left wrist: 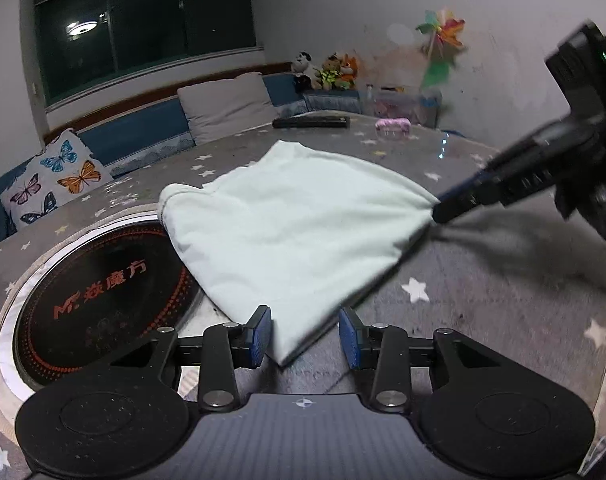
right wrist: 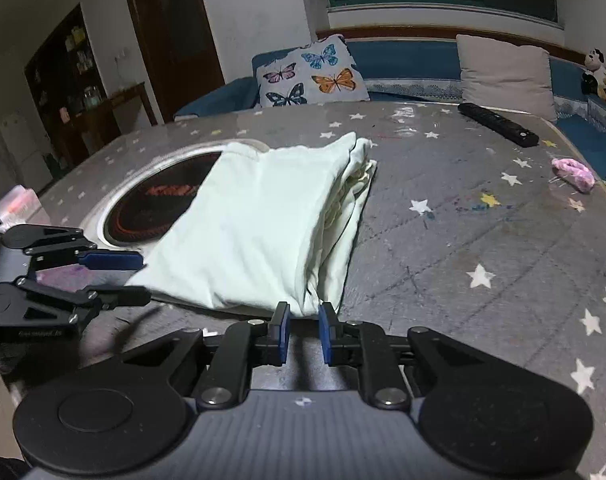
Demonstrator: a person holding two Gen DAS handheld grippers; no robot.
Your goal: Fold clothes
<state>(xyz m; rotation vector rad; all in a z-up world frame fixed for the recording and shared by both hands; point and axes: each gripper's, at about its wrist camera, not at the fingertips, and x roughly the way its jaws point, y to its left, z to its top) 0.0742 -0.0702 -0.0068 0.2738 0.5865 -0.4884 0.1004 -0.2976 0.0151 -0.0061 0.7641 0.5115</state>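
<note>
A pale mint-green folded garment (left wrist: 295,220) lies on the grey star-patterned table (left wrist: 503,312); it also shows in the right wrist view (right wrist: 263,224), with its layered edges at the right. My left gripper (left wrist: 305,336) is open, its blue pads either side of the garment's near corner. In the right wrist view the left gripper (right wrist: 115,276) sits at the garment's left corner, jaws apart. My right gripper (right wrist: 305,334) has its jaws partly apart at the garment's near corner. In the left wrist view the right gripper (left wrist: 443,210) meets the garment's right corner, where the cloth looks pulled taut.
A round black induction hob (left wrist: 99,296) is set in the table, partly under the garment. A black remote (right wrist: 499,124) and a pink fluffy object (right wrist: 575,174) lie on the far side. A sofa with cushions (right wrist: 315,76) runs behind the table.
</note>
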